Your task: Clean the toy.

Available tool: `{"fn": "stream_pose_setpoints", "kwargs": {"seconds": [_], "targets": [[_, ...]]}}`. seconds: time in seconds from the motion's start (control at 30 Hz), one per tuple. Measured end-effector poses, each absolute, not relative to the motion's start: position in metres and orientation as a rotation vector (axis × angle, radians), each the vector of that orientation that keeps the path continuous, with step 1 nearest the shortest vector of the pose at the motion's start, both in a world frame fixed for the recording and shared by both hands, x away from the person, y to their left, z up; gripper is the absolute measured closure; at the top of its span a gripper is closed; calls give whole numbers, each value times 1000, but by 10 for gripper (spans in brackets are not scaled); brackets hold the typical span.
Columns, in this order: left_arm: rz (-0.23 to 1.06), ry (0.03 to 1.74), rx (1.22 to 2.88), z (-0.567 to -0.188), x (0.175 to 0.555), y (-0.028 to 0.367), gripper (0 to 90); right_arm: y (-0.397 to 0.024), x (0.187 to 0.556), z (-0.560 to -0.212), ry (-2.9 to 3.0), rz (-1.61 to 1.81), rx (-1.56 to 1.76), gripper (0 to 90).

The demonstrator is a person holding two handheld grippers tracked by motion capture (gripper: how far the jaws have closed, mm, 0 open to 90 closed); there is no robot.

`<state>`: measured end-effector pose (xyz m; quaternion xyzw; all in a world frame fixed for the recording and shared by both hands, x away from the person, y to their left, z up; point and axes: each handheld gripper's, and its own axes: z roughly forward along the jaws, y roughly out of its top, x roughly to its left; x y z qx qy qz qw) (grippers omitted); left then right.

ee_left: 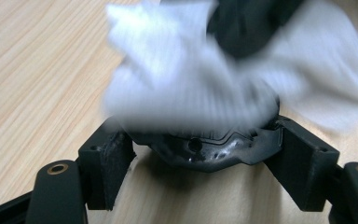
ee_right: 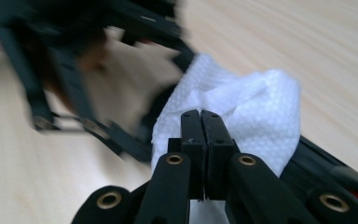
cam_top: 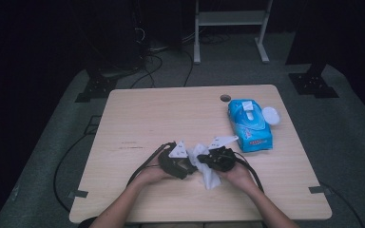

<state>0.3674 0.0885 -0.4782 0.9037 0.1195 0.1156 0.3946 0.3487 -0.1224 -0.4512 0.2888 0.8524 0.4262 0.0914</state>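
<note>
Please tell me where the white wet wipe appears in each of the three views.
High view: the white textured wet wipe lies low in the middle, between the two hands.
Left gripper view: it is blurred across the top.
Right gripper view: it is in the centre, just beyond the closed jaws.
Shared landmark: the light wooden table.

- The tabletop (cam_top: 147, 118) was pale wood-grain laminate, smooth and matt.
- The wipe (ee_right: 242, 112) was white non-woven cloth with a fine dimpled texture.
- The black object (ee_left: 209, 149) looked like moulded plastic with a slight sheen.
- The right tool (ee_right: 204, 122) was matt black plastic with brass-coloured rivets.
- The wipes pack (cam_top: 250, 124) was glossy blue plastic film.
</note>
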Motion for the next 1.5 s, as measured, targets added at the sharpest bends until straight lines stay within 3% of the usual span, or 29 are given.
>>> {"fn": "stream_pose_setpoints", "kwargs": {"seconds": [0.2, 0.5, 0.8, 1.2, 1.5], "targets": [[290, 307, 2297, -478, 367, 91, 260, -97, 347, -452, 2590, 1277, 758, 883], [304, 315, 2299, -478, 367, 89, 260, -134, 351, -448, 2525, 1196, 877, 883], [314, 333, 2299, -478, 367, 91, 261, -102, 348, -451, 2588, 1251, 776, 882], [333, 337, 2301, -476, 369, 92, 261, -163, 349, -446, 2475, 1162, 952, 881], [340, 339, 2300, -475, 367, 90, 261, -103, 348, -448, 2572, 1214, 801, 881]]}}
